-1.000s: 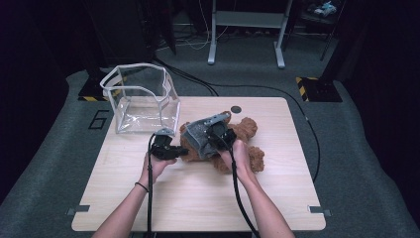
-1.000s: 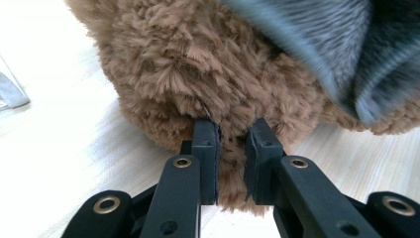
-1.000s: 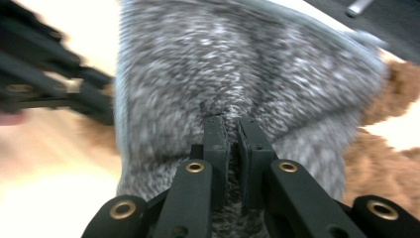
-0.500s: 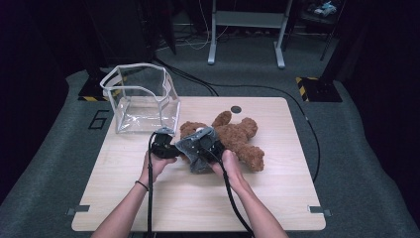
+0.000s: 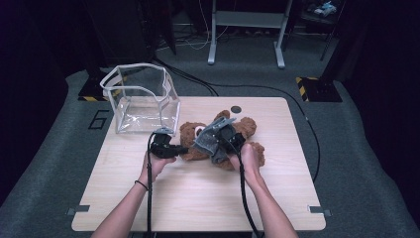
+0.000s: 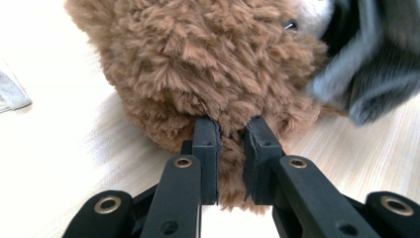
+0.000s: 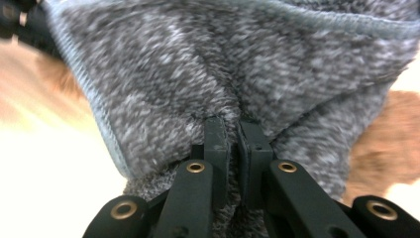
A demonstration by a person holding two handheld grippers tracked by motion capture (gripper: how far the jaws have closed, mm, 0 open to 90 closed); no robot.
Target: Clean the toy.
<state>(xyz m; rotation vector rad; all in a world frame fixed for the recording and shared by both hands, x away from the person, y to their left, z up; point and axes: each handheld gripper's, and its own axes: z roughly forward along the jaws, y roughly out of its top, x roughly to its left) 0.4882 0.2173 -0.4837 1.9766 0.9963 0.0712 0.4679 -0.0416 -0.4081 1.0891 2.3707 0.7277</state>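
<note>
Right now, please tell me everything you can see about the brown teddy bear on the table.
The teddy bear is a soft toy with shaggy brown fur and a paler muzzle. It lies flat on the wooden table, near the middle, beside a clear plastic box. The left gripper has its jaws shut on a tuft of fur at the head. A grey knitted garment is draped over the body, and the right gripper pinches that cloth.

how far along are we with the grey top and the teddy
Done: both tongs have a grip. In hand: left tongs pinch the teddy bear by its fur; right tongs clamp the grey knit garment bunched over its middle. Left: working it fully on or off; unclear which.
</note>
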